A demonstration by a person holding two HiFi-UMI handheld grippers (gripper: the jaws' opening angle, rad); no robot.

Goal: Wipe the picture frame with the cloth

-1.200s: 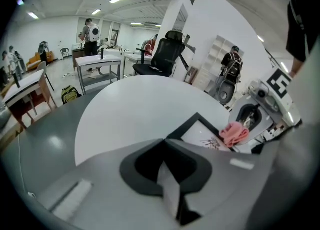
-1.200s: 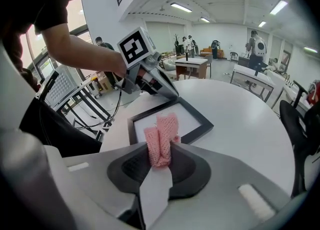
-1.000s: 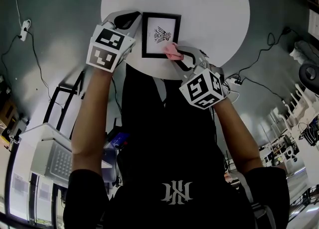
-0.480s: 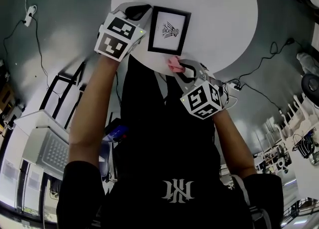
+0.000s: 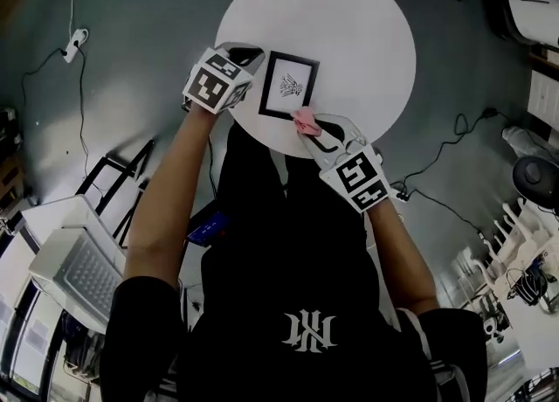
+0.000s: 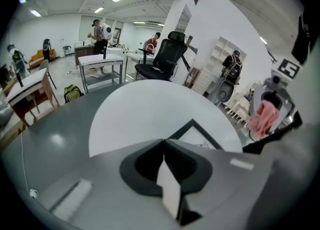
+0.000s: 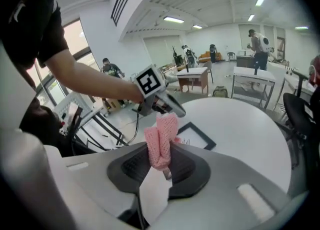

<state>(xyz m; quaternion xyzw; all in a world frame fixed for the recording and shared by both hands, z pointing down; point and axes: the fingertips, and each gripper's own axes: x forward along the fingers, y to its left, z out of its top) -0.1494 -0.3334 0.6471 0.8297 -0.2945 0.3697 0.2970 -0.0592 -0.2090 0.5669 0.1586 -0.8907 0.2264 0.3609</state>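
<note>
Left side first: the left claw (image 6: pixel 164 143) is closed tip to tip with nothing between the jaws. It sits at the 9 o'clock side of the black-rimmed rectangular picture frame with a white print (image 5: pixel 290 86). From the head view it is right beside the frame's left rail, though I cannot tell whether it actually touches. It looks to be bracing the frame, same as half a second ago.

The frame lies flat on the round white table (image 5: pixel 367 33), toward the 7 o'clock part of the disc, close to the near edge. It has tilted a little clockwise compared with a second ago.

And here is the change: the small pink knitted cloth (image 7: pixel 161 141) is pinched upright in the right claw (image 7: pixel 165 166), the jaws clamped on its lower fold. A second ago it was on the frame's lower right, over the print's edge. Half a second ago it had slid off below the bottom rail. Now it is back at the frame's 5 o'clock corner, at or just off the rim.

That reads to me as one stroke finished and the cloth coming in for another pass. The wiping seems under way rather than done, with the top and left rails likely still to cover. The whole table also sits smaller in the head view than before, so the head has lifted.
</note>
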